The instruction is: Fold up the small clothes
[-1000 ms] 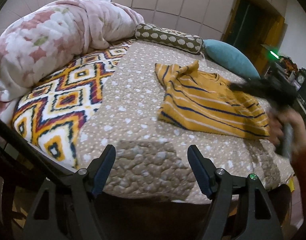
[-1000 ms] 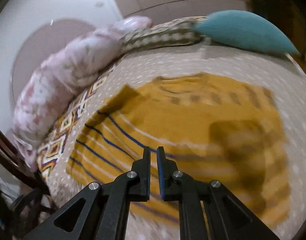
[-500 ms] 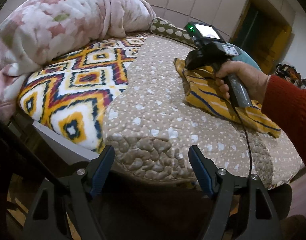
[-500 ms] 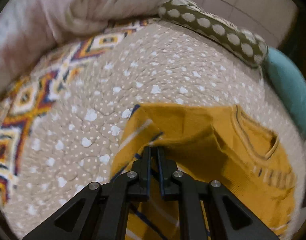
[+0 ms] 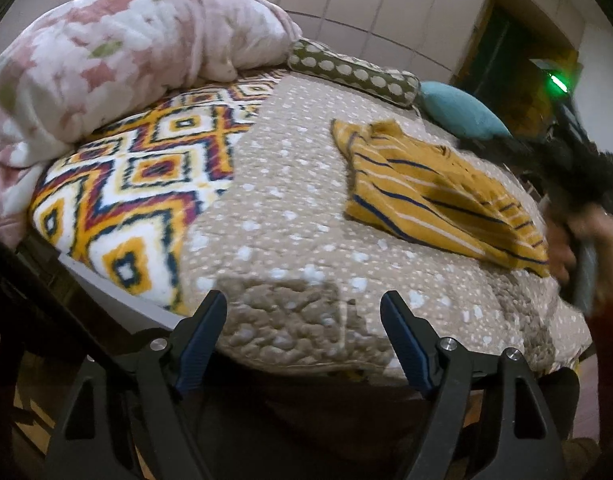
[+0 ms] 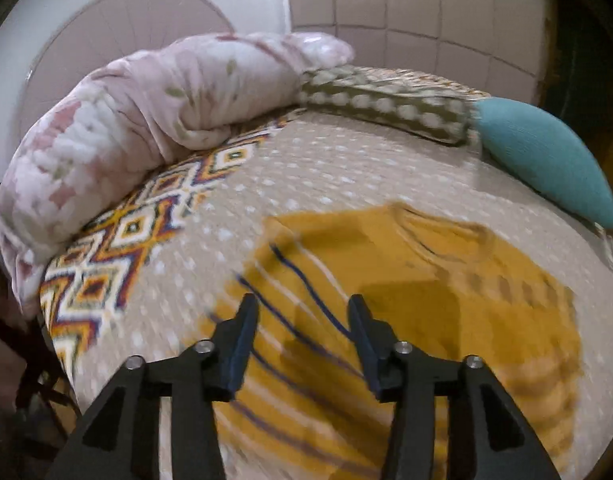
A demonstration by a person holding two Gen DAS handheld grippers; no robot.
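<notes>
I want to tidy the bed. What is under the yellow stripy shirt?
The yellow stripy shirt lies on the beige dotted quilt. Whatever the shirt covers is hidden.

shirt (image 5: 438, 196) mustard, navy and white stripes | quilt (image 5: 290, 216) beige, white dots | blanket (image 5: 122, 184) orange-white-navy diamonds | duvet (image 5: 118, 52) pink floral | bolster (image 5: 354, 74) olive, white spots | pillow (image 5: 458, 114) teal
</notes>
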